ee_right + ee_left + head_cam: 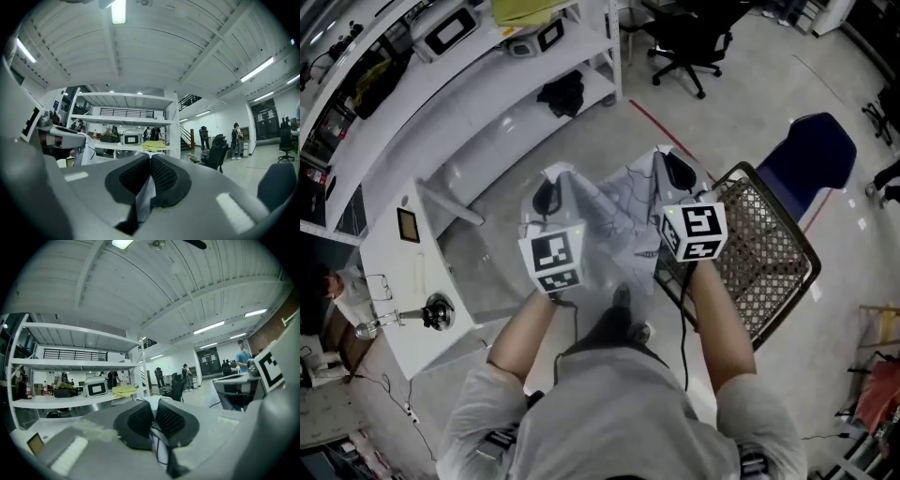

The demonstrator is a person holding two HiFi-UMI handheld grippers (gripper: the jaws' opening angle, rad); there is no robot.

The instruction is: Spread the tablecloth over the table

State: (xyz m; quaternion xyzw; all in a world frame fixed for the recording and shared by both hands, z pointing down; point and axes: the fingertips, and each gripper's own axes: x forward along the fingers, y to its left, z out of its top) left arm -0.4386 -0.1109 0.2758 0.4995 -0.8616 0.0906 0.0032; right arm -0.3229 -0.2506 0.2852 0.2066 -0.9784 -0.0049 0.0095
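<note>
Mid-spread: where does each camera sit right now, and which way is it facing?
Head view: on the person's head, steeply down at the tablecloth; shows torso, forearms, left gripper, right gripper.
Left gripper view: on the left gripper, level toward the shelving; its jaws shut on the tablecloth.
Right gripper view: on the right gripper, level toward the shelving; jaws shut on the tablecloth.
Shared: both gripper views see the yellow bundle on the shelving.
</note>
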